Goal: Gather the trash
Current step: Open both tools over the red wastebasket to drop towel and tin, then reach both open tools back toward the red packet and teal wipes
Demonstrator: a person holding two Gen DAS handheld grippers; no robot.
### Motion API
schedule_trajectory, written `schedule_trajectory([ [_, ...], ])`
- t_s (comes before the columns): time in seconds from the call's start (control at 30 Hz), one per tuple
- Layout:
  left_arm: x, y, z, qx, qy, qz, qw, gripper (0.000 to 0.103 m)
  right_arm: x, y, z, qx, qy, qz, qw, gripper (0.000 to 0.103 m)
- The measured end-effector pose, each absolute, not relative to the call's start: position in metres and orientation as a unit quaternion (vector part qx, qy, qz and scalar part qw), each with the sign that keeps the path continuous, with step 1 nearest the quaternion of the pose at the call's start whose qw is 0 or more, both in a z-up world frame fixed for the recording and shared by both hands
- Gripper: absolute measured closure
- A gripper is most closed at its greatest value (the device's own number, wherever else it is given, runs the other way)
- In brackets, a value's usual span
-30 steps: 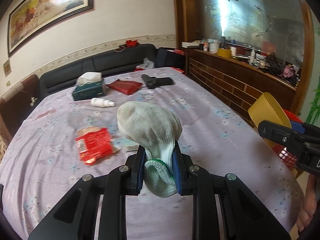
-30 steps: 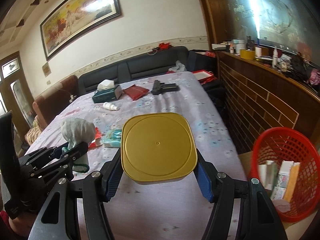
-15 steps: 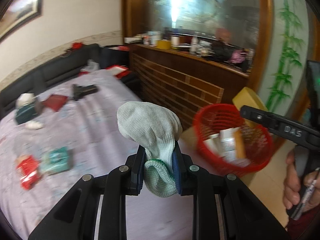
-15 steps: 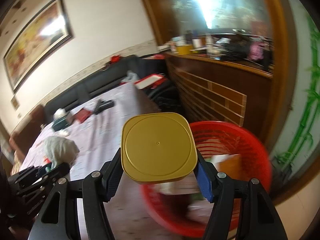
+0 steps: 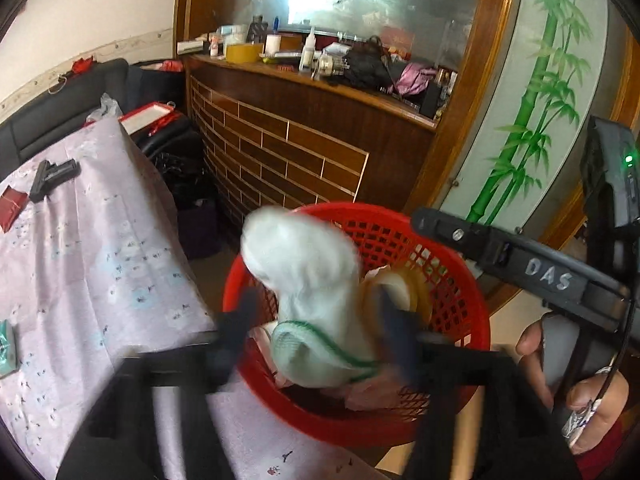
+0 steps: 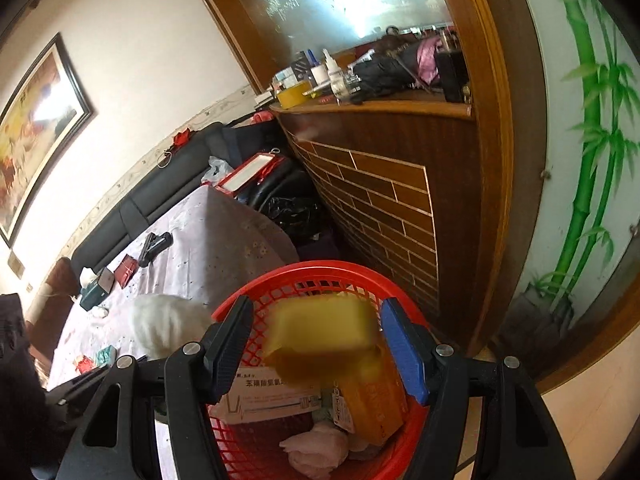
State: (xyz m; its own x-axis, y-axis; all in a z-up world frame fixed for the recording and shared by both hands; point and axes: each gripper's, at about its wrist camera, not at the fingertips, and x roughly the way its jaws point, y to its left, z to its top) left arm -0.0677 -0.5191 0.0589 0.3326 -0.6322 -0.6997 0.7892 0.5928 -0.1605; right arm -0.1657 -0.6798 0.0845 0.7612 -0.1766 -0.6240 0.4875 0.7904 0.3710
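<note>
A red mesh basket (image 5: 452, 240) (image 6: 316, 272) stands beside the table and holds boxes and crumpled paper. My left gripper (image 5: 316, 328) is open over it, and a white glove with a green cuff (image 5: 308, 280) (image 6: 168, 320) is blurred between its spread fingers, loose above the basket. My right gripper (image 6: 320, 340) is open over the basket, and a yellow lid (image 6: 324, 328) is blurred between its spread fingers, not touching them. The right gripper body also shows in the left wrist view (image 5: 520, 264).
The table with a lilac flowered cloth (image 5: 80, 248) (image 6: 208, 248) lies left of the basket, with a black object (image 5: 52, 176), a red pouch (image 5: 12, 204) and small packets. A wooden brick-pattern counter (image 5: 304, 148) (image 6: 384, 184) stands right behind the basket.
Both grippers moved from beside the table to over the red basket. Both jaws have opened, letting go of the glove and the yellow lid, which now drop blurred toward the basket.
</note>
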Motion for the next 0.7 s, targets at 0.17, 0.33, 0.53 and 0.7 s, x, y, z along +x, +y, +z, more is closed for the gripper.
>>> schedule_trajectory([
  [0.17, -0.077, -0.497, 0.066, 0.103, 0.348, -0.442, 0.82, 0.026, -0.182, -0.679, 0.091, 0.264, 0.27, -0.191, 0.906, 0.026],
  [0.33, -0.081, -0.455, 0.079, 0.096, 0.336, -0.422, 0.837, 0.026, -0.189, -0.66, 0.102, 0.258, 0.259, -0.174, 0.914, 0.026],
  [0.53, -0.066, -0.384, 0.088, 0.076, 0.351, -0.371, 0.857, 0.026, -0.168, -0.605, 0.112, 0.231, 0.277, -0.107, 0.927, 0.026],
  [0.7, -0.048, -0.318, 0.089, 0.061, 0.353, -0.319, 0.877, 0.026, -0.141, -0.549, 0.112, 0.211, 0.303, -0.033, 0.929, 0.026],
])
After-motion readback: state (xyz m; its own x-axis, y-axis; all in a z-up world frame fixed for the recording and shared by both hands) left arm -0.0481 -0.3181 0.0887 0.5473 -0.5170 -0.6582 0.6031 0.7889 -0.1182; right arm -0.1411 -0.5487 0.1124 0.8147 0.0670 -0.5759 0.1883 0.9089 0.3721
